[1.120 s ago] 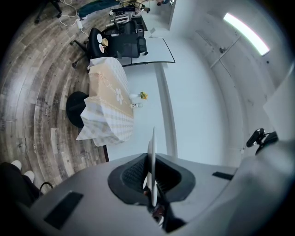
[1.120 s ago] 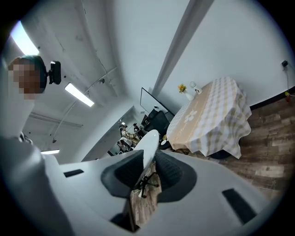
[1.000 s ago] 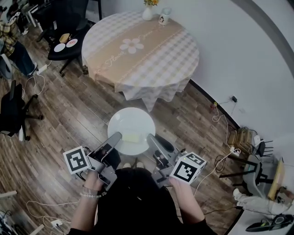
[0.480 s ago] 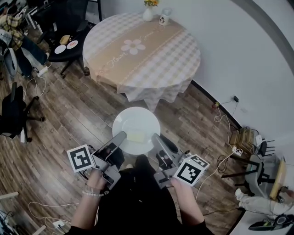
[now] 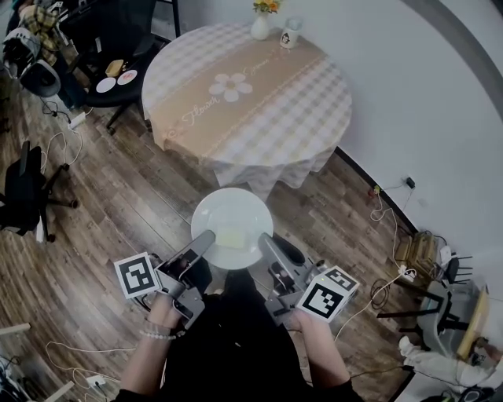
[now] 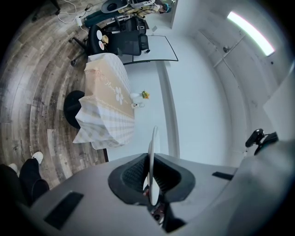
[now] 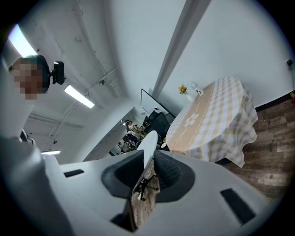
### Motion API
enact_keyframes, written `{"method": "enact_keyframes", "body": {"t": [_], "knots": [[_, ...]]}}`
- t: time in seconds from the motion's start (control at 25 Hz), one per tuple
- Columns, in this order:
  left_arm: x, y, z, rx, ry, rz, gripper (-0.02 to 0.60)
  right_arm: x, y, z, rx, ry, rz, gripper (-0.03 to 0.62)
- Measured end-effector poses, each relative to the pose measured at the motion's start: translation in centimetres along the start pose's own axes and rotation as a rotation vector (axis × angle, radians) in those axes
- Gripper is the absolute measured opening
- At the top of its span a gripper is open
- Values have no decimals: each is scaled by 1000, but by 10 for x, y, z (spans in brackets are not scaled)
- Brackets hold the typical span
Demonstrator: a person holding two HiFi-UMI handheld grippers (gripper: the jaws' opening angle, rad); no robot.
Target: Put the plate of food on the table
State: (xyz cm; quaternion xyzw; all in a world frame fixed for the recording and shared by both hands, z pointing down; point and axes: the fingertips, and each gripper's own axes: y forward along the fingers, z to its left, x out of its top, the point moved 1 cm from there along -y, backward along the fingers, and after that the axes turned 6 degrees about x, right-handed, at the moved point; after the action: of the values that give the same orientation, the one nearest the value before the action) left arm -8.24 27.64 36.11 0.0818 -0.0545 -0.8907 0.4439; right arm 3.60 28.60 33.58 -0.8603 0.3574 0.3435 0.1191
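Observation:
A white plate (image 5: 232,221) with a pale yellow piece of food (image 5: 229,236) hangs over the wooden floor, short of the round table (image 5: 259,86). My left gripper (image 5: 206,239) is shut on the plate's near left rim, my right gripper (image 5: 262,241) on its near right rim. In the left gripper view the plate (image 6: 151,161) shows edge-on between the pads of the left gripper (image 6: 150,177). The right gripper view shows the plate's rim (image 7: 146,145) pinched by the right gripper (image 7: 148,168). The table (image 7: 214,117) stands ahead, covered with a checked beige cloth with a daisy print.
A white vase with flowers (image 5: 262,23) and a mug (image 5: 290,34) stand at the table's far edge. A black chair (image 5: 114,74) holding small plates is at the table's left. Cables and a power strip lie on the floor at the right by the wall (image 5: 440,118).
The plate and both grippers have moved forward toward the table; the table now appears closer in the head view. Both grips are unchanged.

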Motion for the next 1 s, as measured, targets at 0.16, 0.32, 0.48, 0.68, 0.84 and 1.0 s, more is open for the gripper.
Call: {"method": "enact_keyframes", "body": {"t": [0.16, 0.32, 0.48, 0.68, 0.84, 1.0], "knots": [[19, 17, -2, 2, -6, -28, 15, 17, 19, -15, 19, -1, 27, 46], [31, 17, 10, 3, -11, -60, 15, 14, 37, -23, 36, -8, 62, 46], [48, 22, 16, 4, -16, -87, 15, 15, 56, -33, 43, -7, 83, 46], [67, 44, 14, 19, -17, -122, 15, 36, 75, -52, 60, 4, 106, 46], [76, 61, 9, 8, -26, -145, 15, 53, 84, -62, 78, -11, 121, 46], [84, 75, 4, 5, -25, -156, 15, 68, 90, -71, 83, -17, 125, 46]]}}
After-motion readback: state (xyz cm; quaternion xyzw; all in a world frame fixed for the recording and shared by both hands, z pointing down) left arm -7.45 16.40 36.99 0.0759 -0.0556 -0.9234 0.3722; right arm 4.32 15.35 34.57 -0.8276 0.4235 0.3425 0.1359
